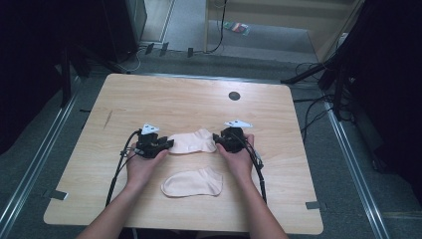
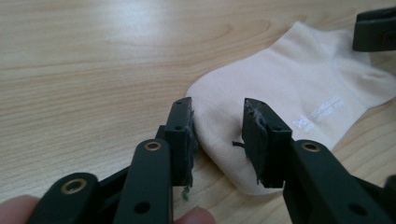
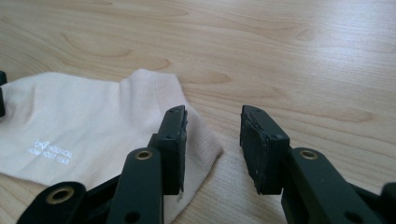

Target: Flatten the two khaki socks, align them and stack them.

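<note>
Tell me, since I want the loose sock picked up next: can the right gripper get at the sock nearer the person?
Probably yes. The right gripper sits open at the far sock's cuff end, and the near sock lies flat just beside that hand, with bare table between and nothing covering it.

Sock (image 3: 70, 126), pale cream, far one of two on the surface: small white print near the cuff, a little emblem above two lines of capitals, the lower ending "WEAR"; the rest is too small to read.
</note>
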The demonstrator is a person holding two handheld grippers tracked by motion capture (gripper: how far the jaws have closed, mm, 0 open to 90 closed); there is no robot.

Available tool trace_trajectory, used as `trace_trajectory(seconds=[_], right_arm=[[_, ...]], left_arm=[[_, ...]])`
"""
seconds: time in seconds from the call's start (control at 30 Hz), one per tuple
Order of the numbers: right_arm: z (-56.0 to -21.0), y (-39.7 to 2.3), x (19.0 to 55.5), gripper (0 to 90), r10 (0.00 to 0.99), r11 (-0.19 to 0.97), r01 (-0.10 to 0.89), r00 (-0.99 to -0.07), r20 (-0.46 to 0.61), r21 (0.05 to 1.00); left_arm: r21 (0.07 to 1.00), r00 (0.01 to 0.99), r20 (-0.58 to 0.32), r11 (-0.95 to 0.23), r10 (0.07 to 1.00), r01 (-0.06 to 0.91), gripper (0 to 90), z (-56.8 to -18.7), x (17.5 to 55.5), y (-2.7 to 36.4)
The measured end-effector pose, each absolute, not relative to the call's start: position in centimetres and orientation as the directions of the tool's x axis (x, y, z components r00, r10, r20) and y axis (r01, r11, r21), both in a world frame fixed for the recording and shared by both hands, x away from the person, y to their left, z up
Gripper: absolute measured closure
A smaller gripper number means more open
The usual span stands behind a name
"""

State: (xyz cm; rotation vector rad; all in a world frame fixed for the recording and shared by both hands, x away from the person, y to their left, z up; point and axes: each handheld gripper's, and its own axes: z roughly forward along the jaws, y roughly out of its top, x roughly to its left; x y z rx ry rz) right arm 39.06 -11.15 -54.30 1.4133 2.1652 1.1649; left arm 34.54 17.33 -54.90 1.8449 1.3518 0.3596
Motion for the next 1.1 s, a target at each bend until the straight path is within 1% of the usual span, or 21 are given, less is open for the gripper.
trace_trajectory(seconds=[0.07,0.13,0.2,0.3,0.33,0.37,0.4,0.43,0.53,0.73,0.8,0.87,1.1], right_arm=[[-54.5,-11.0,39.0,61.4,0.867,0.201,0.618,-0.474,0.155,0.760],[-54.7,-10.9,38.9,61.8,0.868,0.201,0.619,-0.471,0.154,0.759],[-54.7,-10.9,38.9,62.9,0.866,0.207,0.614,-0.477,0.149,0.762],[-54.7,-10.8,38.8,65.0,0.867,0.216,0.609,-0.479,0.136,0.763],[-54.8,-10.6,38.6,71.4,0.867,0.227,0.604,-0.482,0.124,0.764],[-54.8,-10.6,38.6,71.4,0.867,0.227,0.604,-0.482,0.124,0.764],[-54.8,-10.4,38.4,78.2,0.861,0.245,0.596,-0.497,0.111,0.765],[-54.8,-10.4,38.4,82.7,0.856,0.246,0.598,-0.503,0.118,0.763],[-54.7,-10.7,38.4,85.5,0.852,0.244,0.611,-0.505,0.134,0.753],[-53.9,-11.6,37.9,86.4,0.853,0.205,0.628,-0.491,0.179,0.751],[-53.7,-11.6,37.8,86.4,0.851,0.202,0.624,-0.493,0.179,0.755],[-52.9,-11.9,37.3,86.7,0.850,0.204,0.606,-0.499,0.168,0.769],[-51.3,-12.6,36.1,87.3,0.850,0.181,0.590,-0.497,0.177,0.787]], left_arm=[[0.741,0.382,-0.213,-0.106,0.899,0.663,63.6,-54.9,34.5,17.3],[0.739,0.397,-0.201,-0.127,0.895,0.661,68.1,-54.8,34.4,17.3],[0.743,0.412,-0.158,-0.167,0.897,0.648,71.0,-54.8,34.3,17.2],[0.748,0.420,-0.143,-0.180,0.896,0.638,79.9,-54.9,34.3,17.2],[0.749,0.431,-0.150,-0.182,0.890,0.637,83.6,-54.9,34.3,17.2],[0.749,0.431,-0.150,-0.182,0.890,0.637,86.9,-54.9,34.3,17.2],[0.750,0.440,-0.151,-0.187,0.885,0.635,88.1,-54.9,34.3,17.1],[0.748,0.446,-0.155,-0.190,0.881,0.636,88.6,-54.9,34.2,17.1],[0.749,0.454,-0.156,-0.194,0.877,0.634,89.4,-54.8,34.1,17.4],[0.773,0.465,-0.165,-0.179,0.870,0.609,89.8,-54.0,33.7,18.1],[0.778,0.468,-0.168,-0.175,0.868,0.603,89.9,-53.8,33.5,18.1],[0.797,0.479,-0.159,-0.174,0.863,0.579,90.0,-53.3,33.1,18.4],[0.816,0.479,-0.170,-0.149,0.861,0.558,90.0,-52.7,32.2,19.4]])
